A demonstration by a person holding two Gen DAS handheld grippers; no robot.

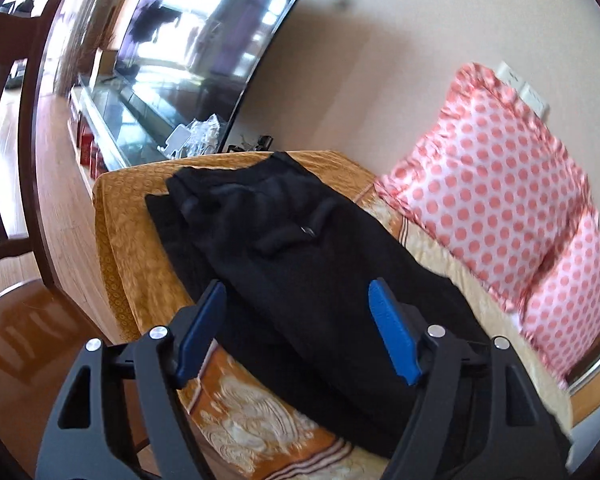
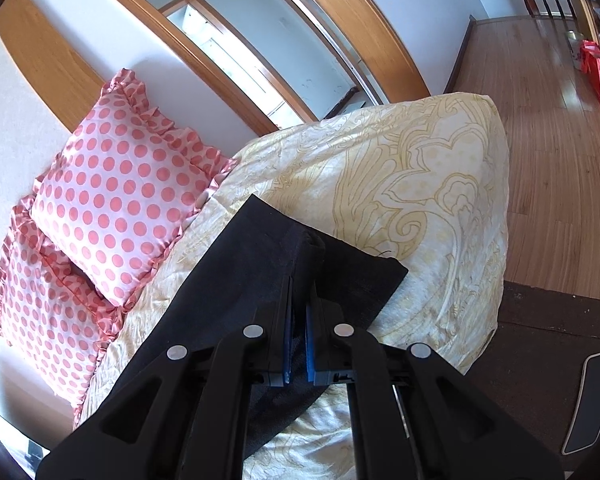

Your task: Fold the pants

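Black pants (image 1: 300,264) lie lengthwise along a bed (image 2: 440,184) — waist end toward its foot in the left wrist view, leg hems (image 2: 320,256) near the opposite end — where the right tongs (image 2: 299,300), pressed together, pinch a ridge of cloth near the hems; because that bite looks shallow, the judged risk is that only the top layer lifts or slips free, skewing the fold. The left tongs (image 1: 296,304), spread wide, hover over the mid-leg holding nothing, so the waist end may drag and bunch. The bedspread is cream at one end and orange-patterned at the other, with two polka-dot pillows (image 2: 116,192) against the wall, a wood floor (image 2: 560,140) and a television (image 1: 204,40) beyond.
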